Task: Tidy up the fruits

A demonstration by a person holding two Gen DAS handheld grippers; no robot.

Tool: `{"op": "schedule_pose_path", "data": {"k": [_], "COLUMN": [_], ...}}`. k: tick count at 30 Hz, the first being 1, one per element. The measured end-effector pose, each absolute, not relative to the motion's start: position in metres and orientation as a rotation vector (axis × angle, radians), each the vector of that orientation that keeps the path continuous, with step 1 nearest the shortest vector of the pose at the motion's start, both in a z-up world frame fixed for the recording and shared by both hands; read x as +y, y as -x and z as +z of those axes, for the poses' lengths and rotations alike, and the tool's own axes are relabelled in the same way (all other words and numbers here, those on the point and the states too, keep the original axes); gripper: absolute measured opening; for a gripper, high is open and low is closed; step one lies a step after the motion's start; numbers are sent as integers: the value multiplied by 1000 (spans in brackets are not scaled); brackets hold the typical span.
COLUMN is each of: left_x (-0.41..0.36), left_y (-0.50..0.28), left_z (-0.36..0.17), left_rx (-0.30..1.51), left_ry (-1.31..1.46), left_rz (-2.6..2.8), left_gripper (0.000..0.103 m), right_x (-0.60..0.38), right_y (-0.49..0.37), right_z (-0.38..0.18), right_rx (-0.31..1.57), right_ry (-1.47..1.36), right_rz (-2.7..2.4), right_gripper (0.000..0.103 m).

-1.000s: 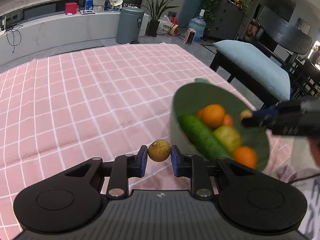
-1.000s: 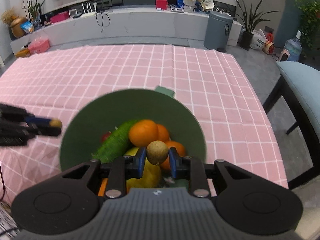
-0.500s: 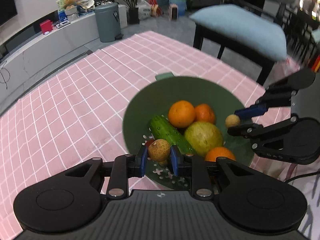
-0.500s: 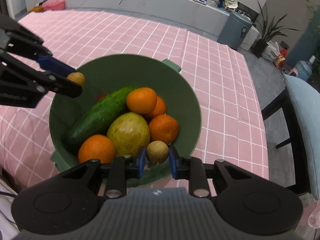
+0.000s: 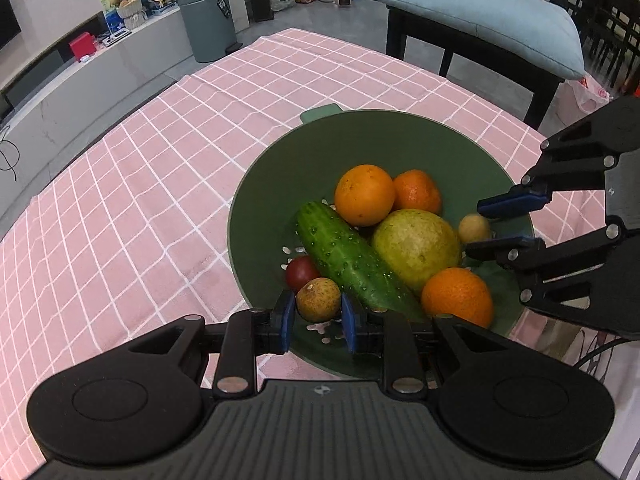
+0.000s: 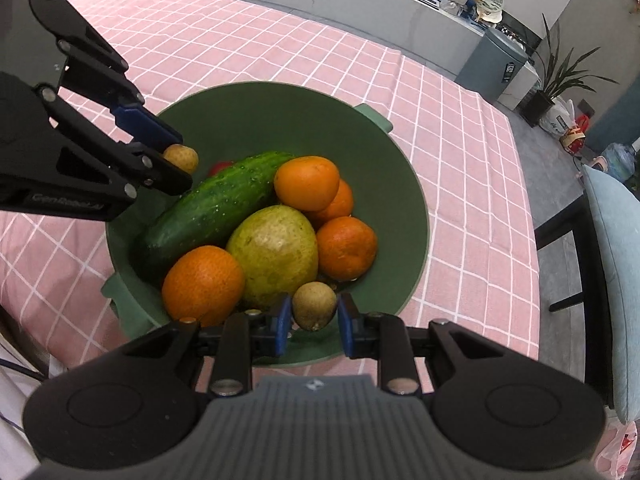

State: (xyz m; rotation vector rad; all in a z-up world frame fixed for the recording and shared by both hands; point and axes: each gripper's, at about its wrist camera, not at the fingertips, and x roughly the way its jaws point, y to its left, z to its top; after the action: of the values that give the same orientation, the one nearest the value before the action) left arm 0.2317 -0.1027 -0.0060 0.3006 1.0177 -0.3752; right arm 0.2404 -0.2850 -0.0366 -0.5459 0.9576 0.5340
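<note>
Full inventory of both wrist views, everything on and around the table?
colander: 1, green, on the tablecloth
oranges: 3, orange, in the colander
cucumber: 1, green, in the colander
pear-like fruit: 1, yellow-green, in the colander
small red fruit: 1, red, under the cucumber's side
small brown fruits: 2, tan, one in each tool
tablecloth: 1, pink check, over the table
bin: 1, grey, on the floor
chair cushion: 1, pale blue, beside the table
potted plant: 1, green, on the floor
left tool: shut on a brown fruit above the colander
right tool: shut on the other
</note>
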Motion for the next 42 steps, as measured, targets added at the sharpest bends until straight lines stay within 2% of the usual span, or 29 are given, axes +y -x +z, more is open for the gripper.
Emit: {"op": "schedule_pose_path", "data": {"k": [7,11,14,17,19,24,27,31,34,36,37,42], "left_x": [-100,-97,-96,-93,-90,-79,-72,-64,-58,-54,-52,-46], "left_y": [-228,-220,-212,-203,-196,-174,-159,-137,-120,-110,-104,-87], "left_z": [-3,8,18,29,37,60,73,84,87,87,86,73], "left_rx": [1003,961,915,870,837,751,701,631,582,558,544,537], "left_ry": [-284,-250,-230,-223,-208,-151,-117,-79,-55,-37,-27,-37], "left_rz": [-373,-381,-378,-346,-331,-290,-254,-194,-148,-119,-101,-23], "left_gripper": [35,50,51,51,52,60,64,75,78,85,88,88], "right_x": [-284,-286,-287,-288,-289,-293,-297,-302,-303,-302,-302,-296], "right_y": [-238,-233,-229,-223,-219,-201,-189,-171,-155,-144,-139,-115], "right_z": [-34,-26,-19,-9,-2,20,31,42,45,44,42,29], "right_rx": [946,922,886,849,819,724,681,627,590,582,580,574], "right_ry": [540,533,532,517,499,417,332,235,182,141,119,42], "right_rz": [526,528,516,499,486,453,444,439,438,448,450,454], "right_gripper": [27,34,43,44,50,56,65,73,77,77,82,89]}}
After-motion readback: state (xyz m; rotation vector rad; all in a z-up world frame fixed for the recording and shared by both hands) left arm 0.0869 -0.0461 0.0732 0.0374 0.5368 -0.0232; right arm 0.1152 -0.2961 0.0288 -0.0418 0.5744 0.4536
